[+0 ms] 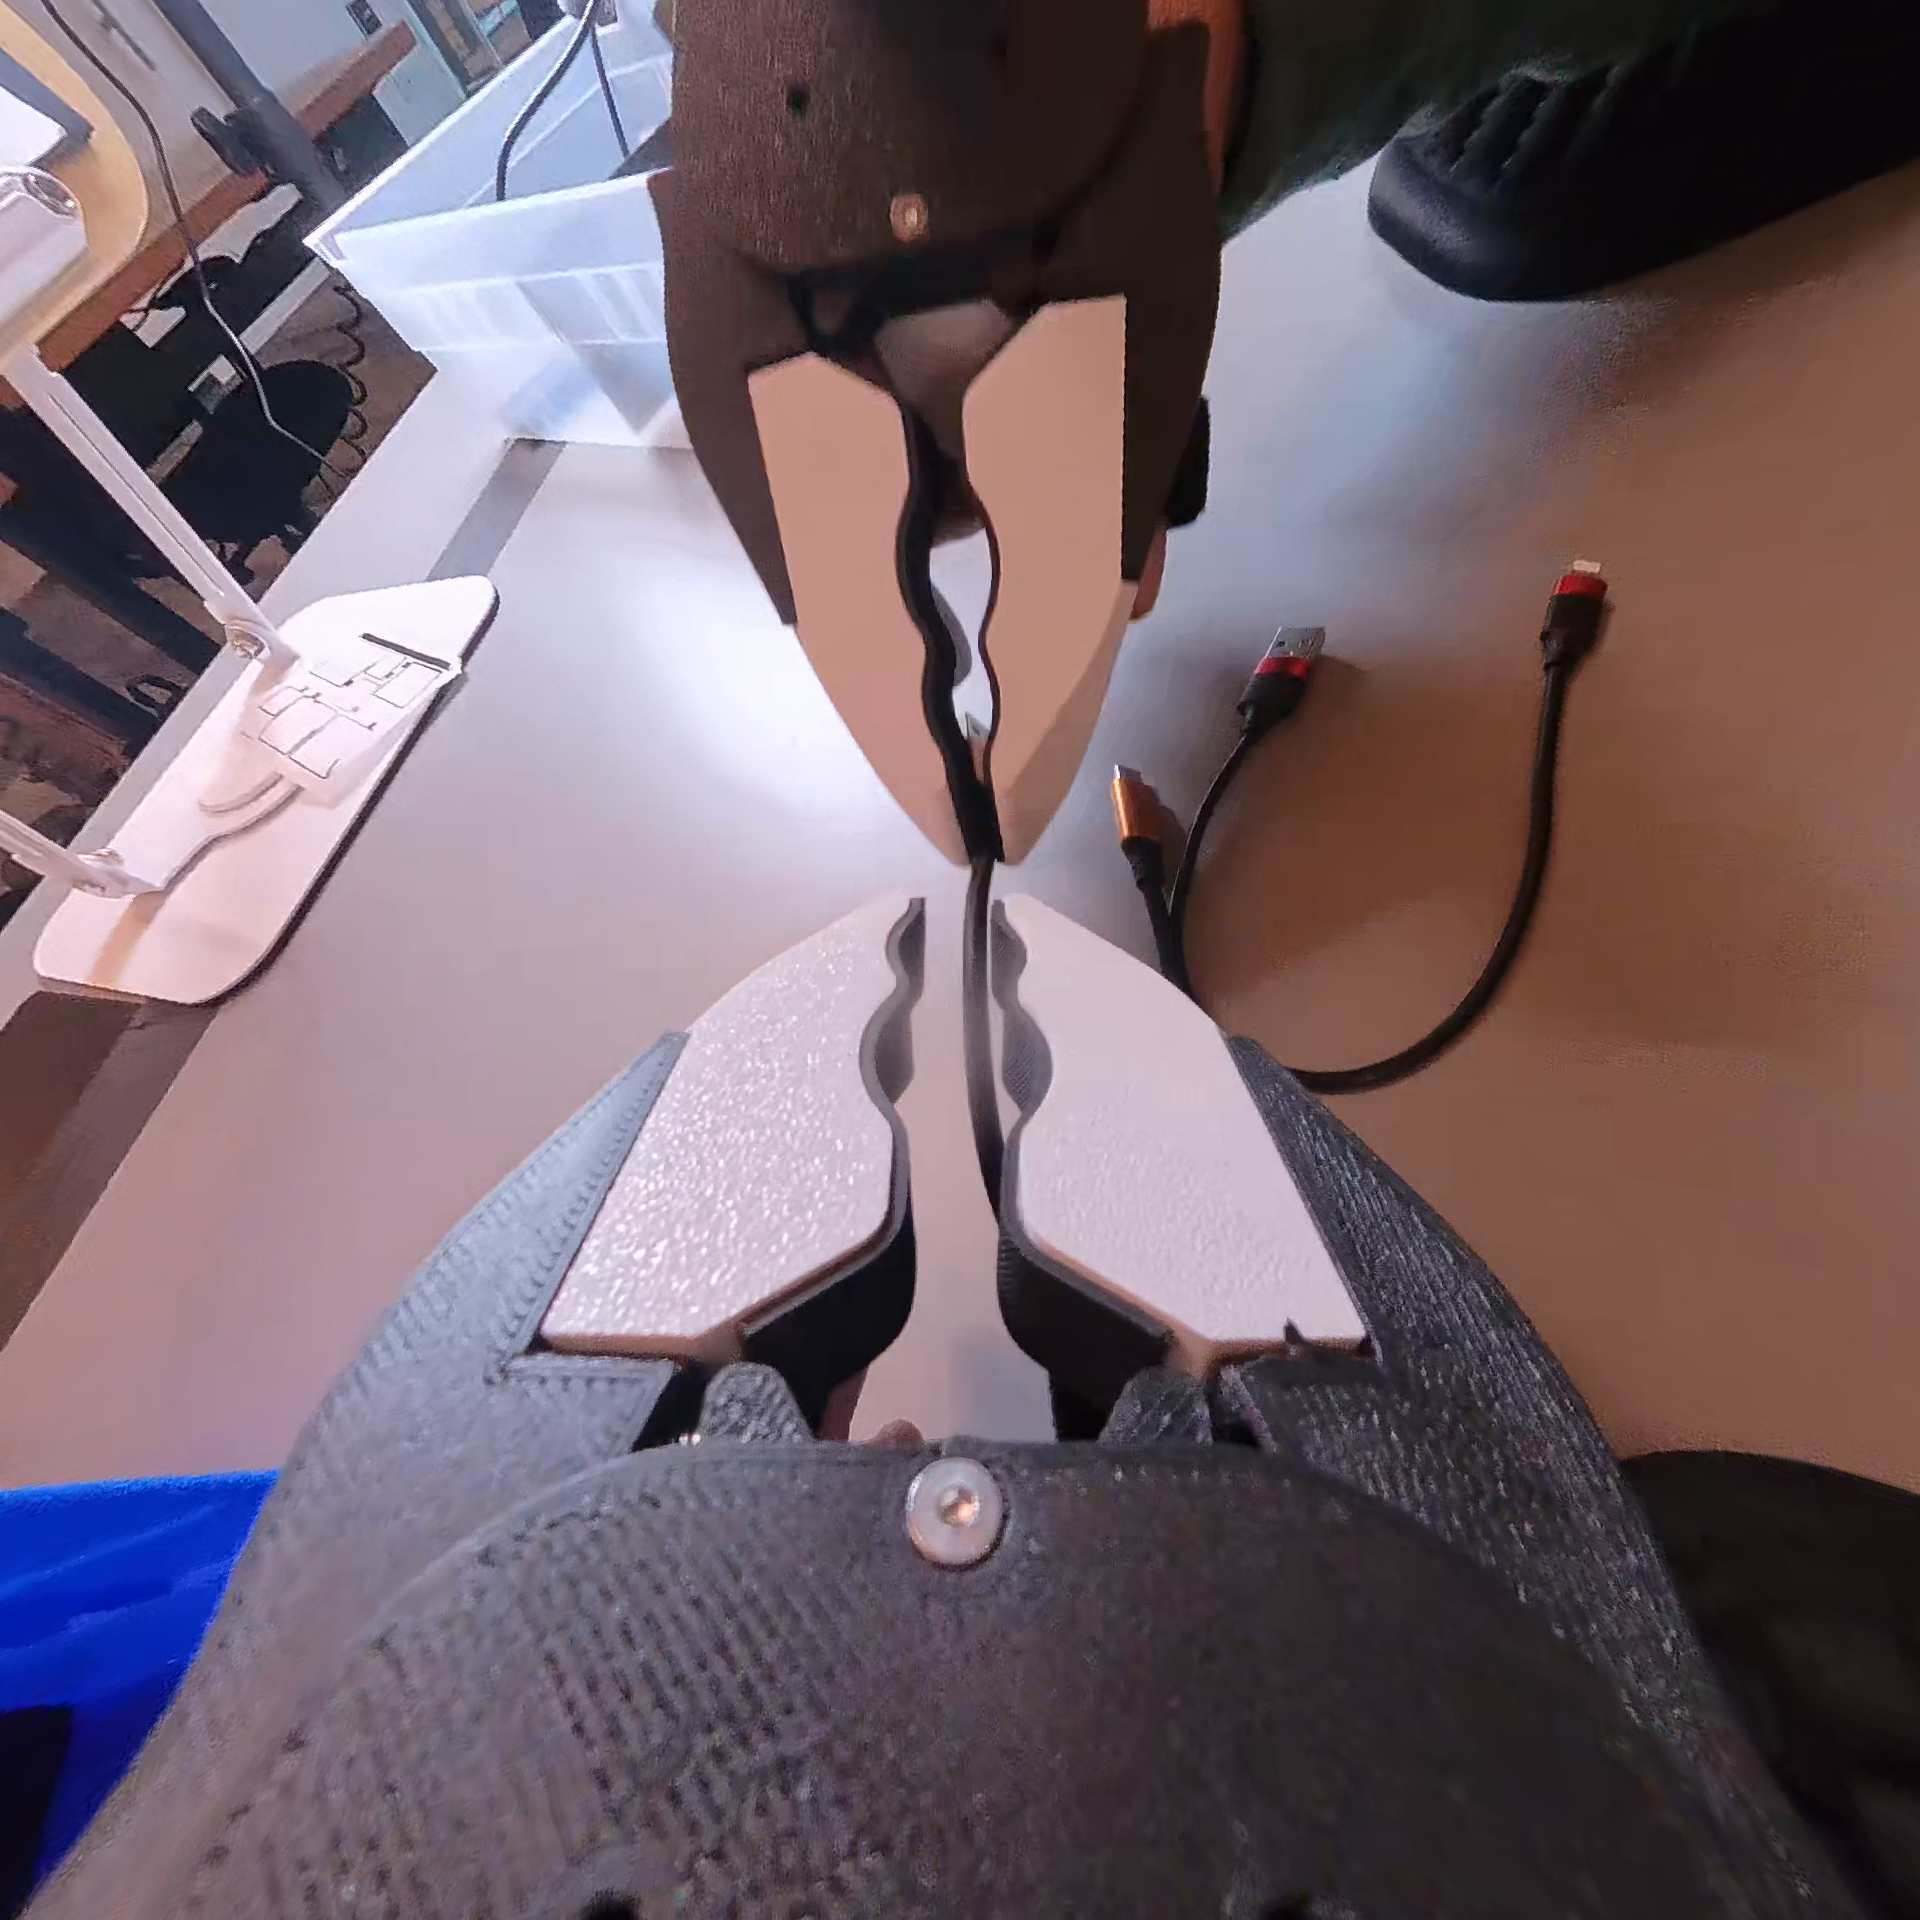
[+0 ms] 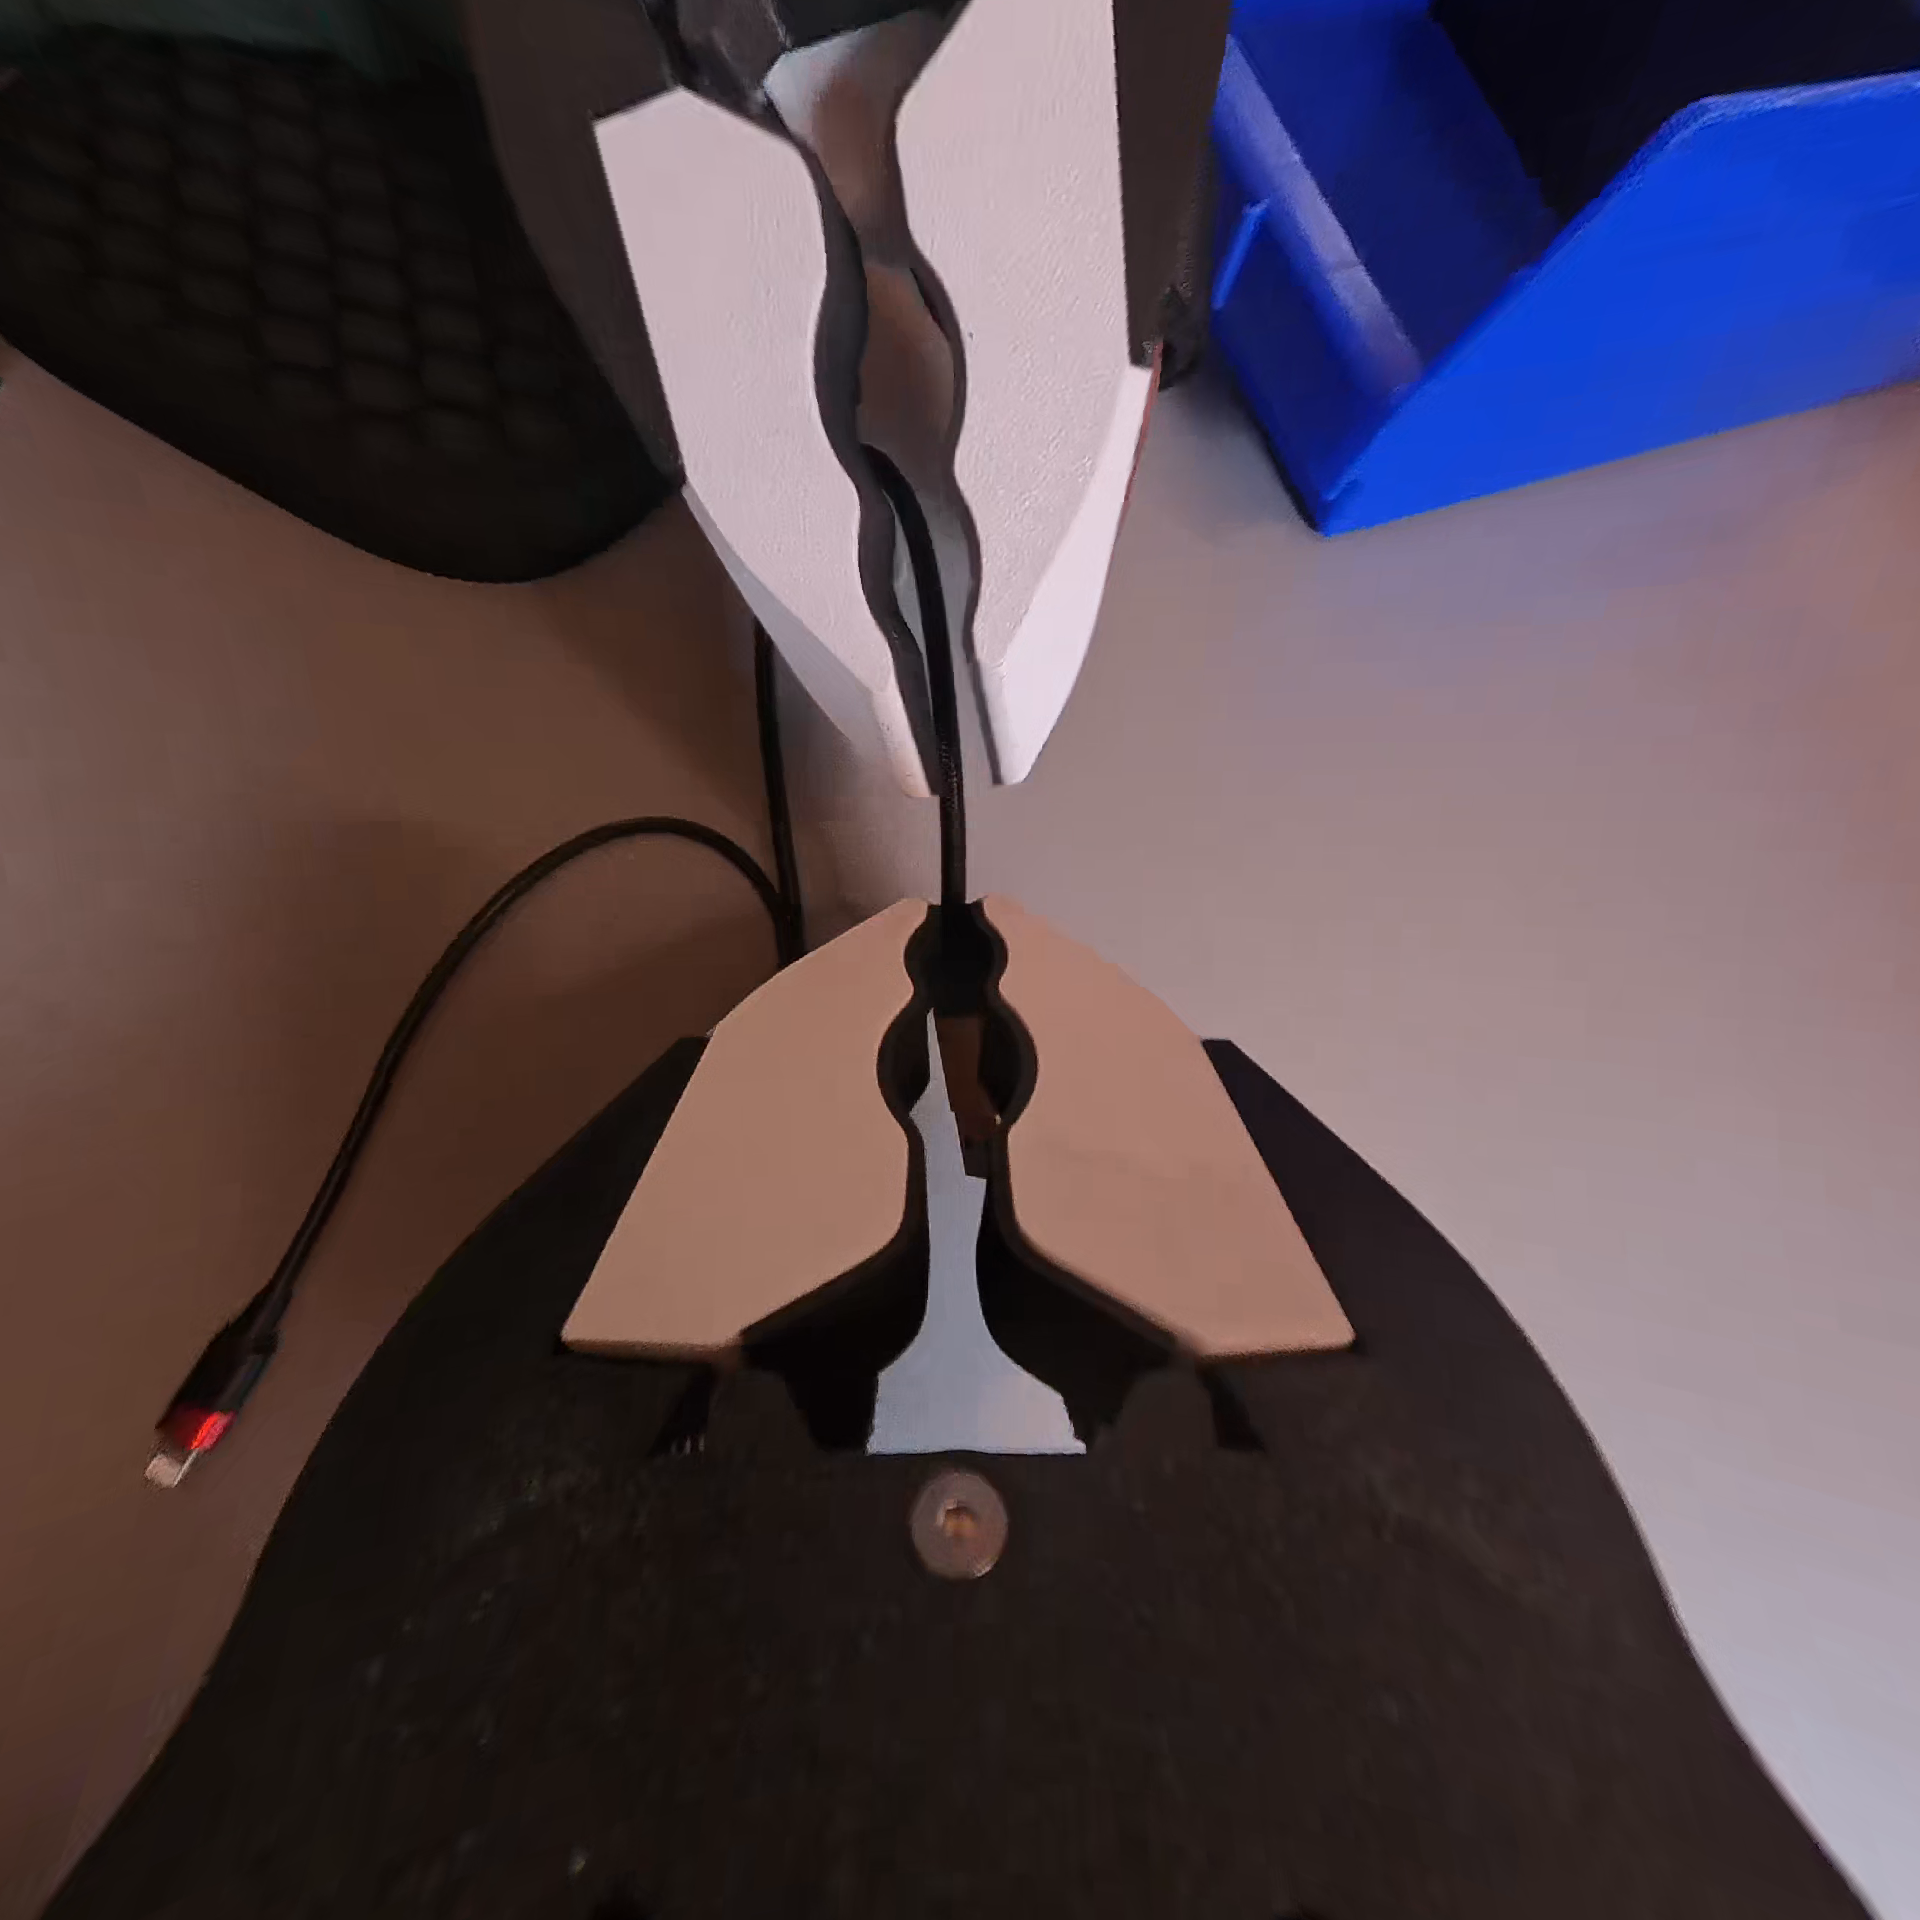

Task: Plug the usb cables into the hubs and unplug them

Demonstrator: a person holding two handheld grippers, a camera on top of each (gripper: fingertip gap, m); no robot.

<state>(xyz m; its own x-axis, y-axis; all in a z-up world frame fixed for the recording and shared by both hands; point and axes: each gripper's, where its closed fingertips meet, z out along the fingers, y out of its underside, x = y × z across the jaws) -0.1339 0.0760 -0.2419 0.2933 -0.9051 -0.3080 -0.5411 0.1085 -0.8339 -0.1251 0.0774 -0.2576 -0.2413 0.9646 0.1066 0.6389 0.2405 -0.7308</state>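
In the left wrist view my left gripper is open; a black cable runs between its white pads with a gap on either side. My right gripper faces it tip to tip and pinches the same cable. In the right wrist view my right gripper is shut on the cable's end, and its orange plug lies in the hollow between the pads. The cable leads up into my left gripper, whose fingers stand apart around it. No hub is in view.
On the table to the right lie an orange plug, a red-and-black USB plug and a looped black cable with a red plug. A white lamp base, a white bin and a blue bin stand around. Only a small space, under 4 cm, lies between the two pairs of fingers.
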